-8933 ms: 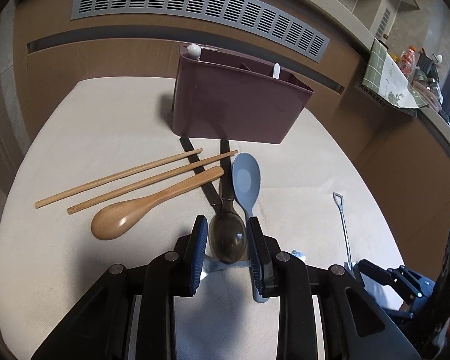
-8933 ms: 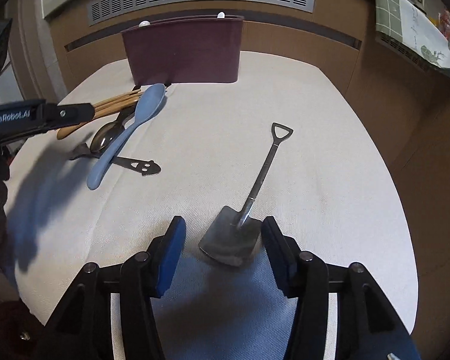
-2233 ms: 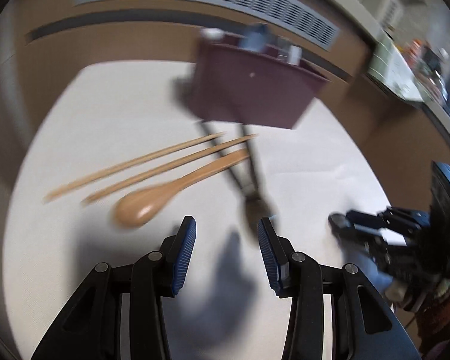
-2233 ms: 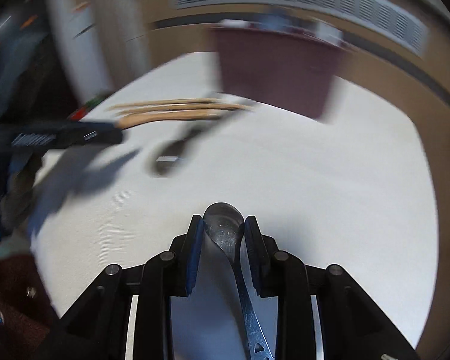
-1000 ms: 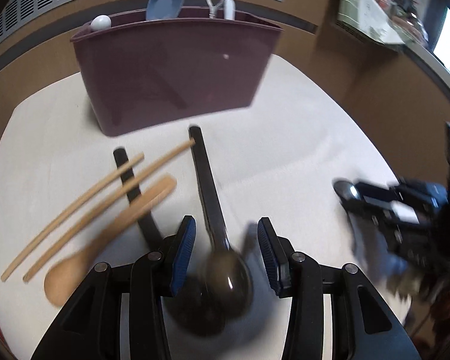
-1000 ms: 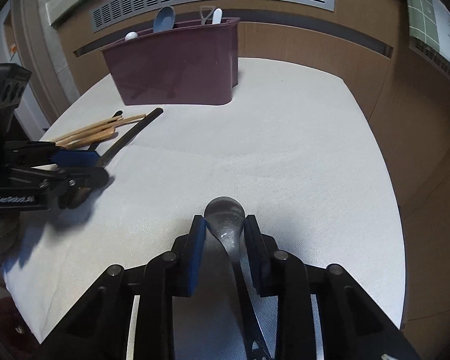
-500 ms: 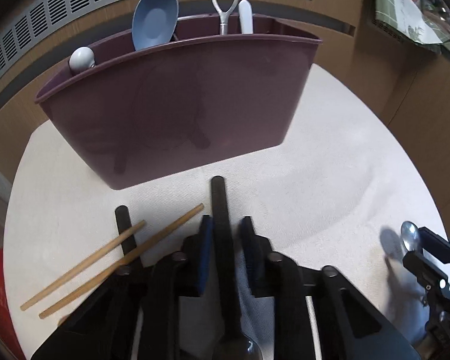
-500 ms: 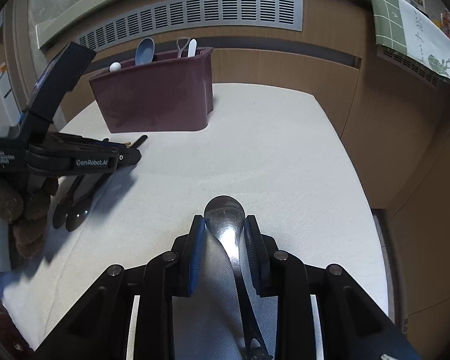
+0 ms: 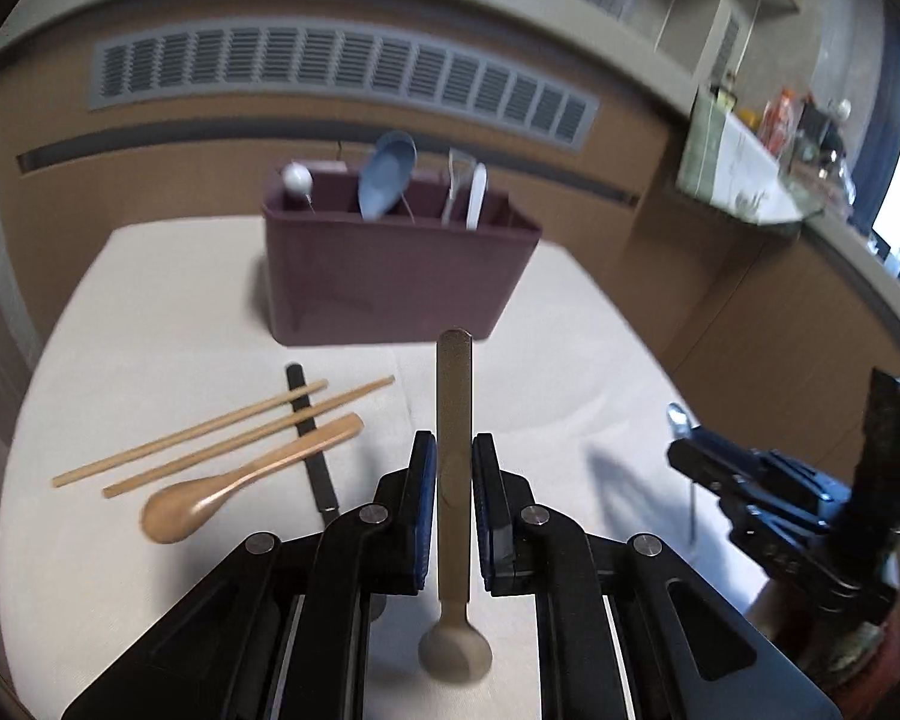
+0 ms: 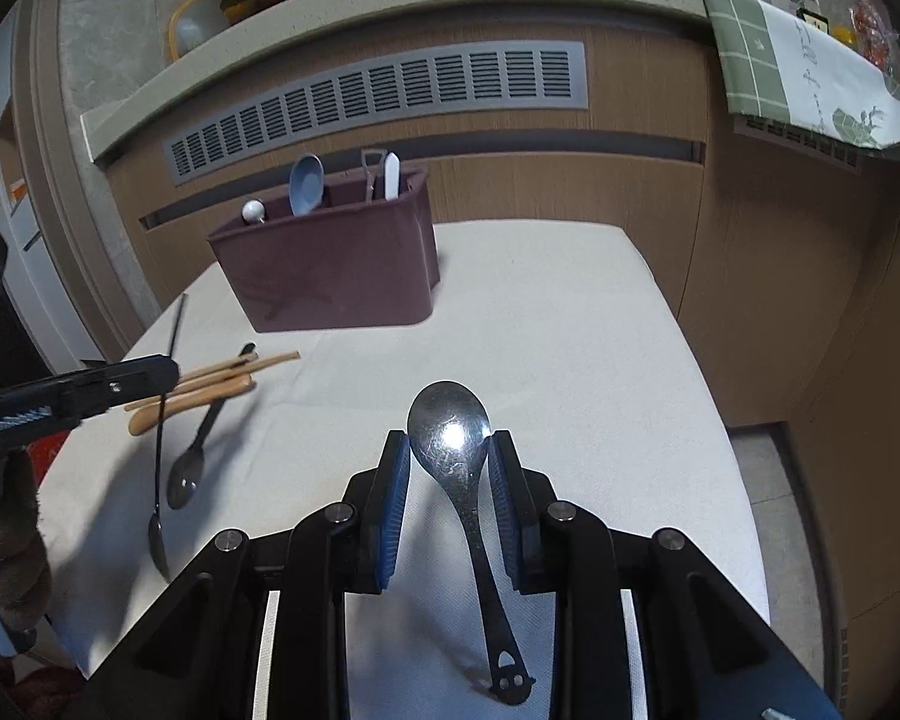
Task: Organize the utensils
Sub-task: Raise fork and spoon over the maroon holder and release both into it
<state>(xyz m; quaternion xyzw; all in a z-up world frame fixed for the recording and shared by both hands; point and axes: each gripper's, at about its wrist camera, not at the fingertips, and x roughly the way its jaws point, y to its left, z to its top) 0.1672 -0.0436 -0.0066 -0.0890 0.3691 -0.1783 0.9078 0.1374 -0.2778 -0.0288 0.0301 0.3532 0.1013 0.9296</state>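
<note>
On a cream-clothed counter [image 9: 150, 300] before a wood-panelled wall with a grey vent [image 9: 330, 84], the left tongs [image 9: 453, 468] have just closed on a dark spoon [image 9: 455, 480], the right tongs [image 10: 450, 462] clamp a steel spoon [image 10: 450, 432], and the maroon caddy [image 9: 390, 282] stands behind.

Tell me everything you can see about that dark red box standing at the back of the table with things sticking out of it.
The utensil holder is a maroon, plastic-looking tub with smooth walls, rounded corners and inner dividers making compartments. It stands upright on the white tablecloth near the table's far edge, in front of a wooden wall with a grey vent. Sticking out of its top are a white ball-ended stick, a blue spoon bowl-up, a metal shovel-shaped handle and a white handle. No gripper touches it.
</note>
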